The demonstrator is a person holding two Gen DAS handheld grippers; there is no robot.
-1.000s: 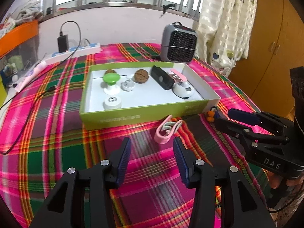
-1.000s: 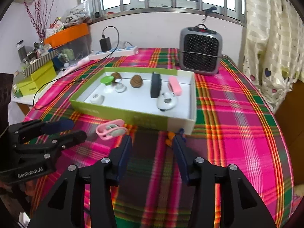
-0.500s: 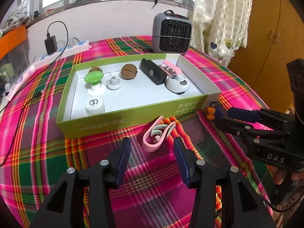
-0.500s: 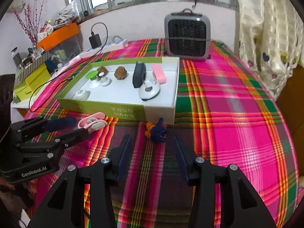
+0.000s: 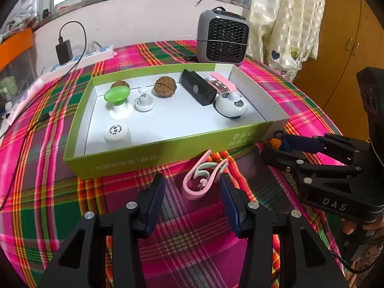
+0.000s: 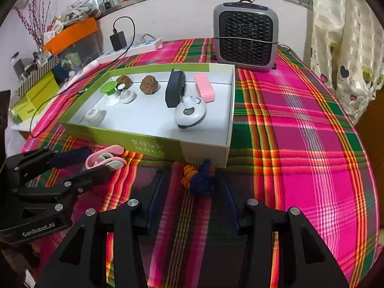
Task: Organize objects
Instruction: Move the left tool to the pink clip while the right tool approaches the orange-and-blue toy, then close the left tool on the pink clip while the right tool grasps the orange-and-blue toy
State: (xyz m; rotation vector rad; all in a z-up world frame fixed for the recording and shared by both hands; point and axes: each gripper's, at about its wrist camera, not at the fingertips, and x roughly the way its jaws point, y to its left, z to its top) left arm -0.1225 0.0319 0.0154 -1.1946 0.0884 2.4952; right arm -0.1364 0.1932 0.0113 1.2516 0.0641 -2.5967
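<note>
Pink clip (image 5: 204,178) long axis twd box (image 5: 153,153); both hand-held grippers (image 5: 192,199) (image 6: 189,192) wide, empty.

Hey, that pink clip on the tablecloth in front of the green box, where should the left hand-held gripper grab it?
Take the pink clip across its closed, rounded bend, the end nearest the left hand-held gripper. It lies flat with its open prongs pointing toward the green box, so come in low from the near side, one finger on each flank.

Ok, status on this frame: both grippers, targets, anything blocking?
Left gripper open around pink-and-white plastic clip. Right gripper open around navy-and-orange knotted cord charm. Both lie outside the green cardboard tray. Nothing blocking.
</note>
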